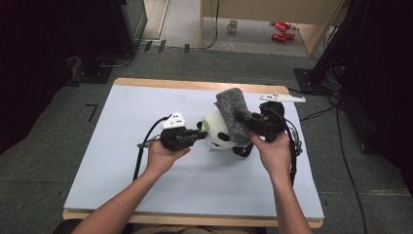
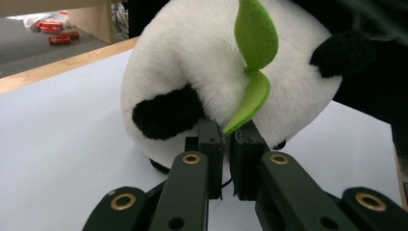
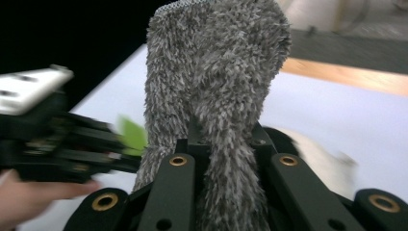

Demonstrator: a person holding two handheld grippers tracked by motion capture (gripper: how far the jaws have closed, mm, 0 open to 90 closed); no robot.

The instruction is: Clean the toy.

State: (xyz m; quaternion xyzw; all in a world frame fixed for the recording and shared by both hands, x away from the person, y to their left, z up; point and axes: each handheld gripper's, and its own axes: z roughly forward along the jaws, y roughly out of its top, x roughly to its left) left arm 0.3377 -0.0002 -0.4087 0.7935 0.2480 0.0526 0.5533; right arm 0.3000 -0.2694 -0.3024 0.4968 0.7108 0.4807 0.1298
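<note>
My left gripper (image 2: pixel 226 144) has its jaws nearly together, pinching the lower green felt leaf (image 2: pixel 248 103) on the plush panda (image 2: pixel 192 67), which lies near the middle of the white table cover (image 1: pixel 146 161). My right gripper (image 3: pixel 223 139) is clamped on a shaggy grey cloth (image 3: pixel 216 72) held just above the panda. I can read no labels or writing on any of them.

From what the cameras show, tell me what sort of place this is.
Probably a lab or workshop set up for recording handling tasks. A table with a white sheet stands on grey carpet, cables trail over the floor, and dark equipment stands ring it.
</note>
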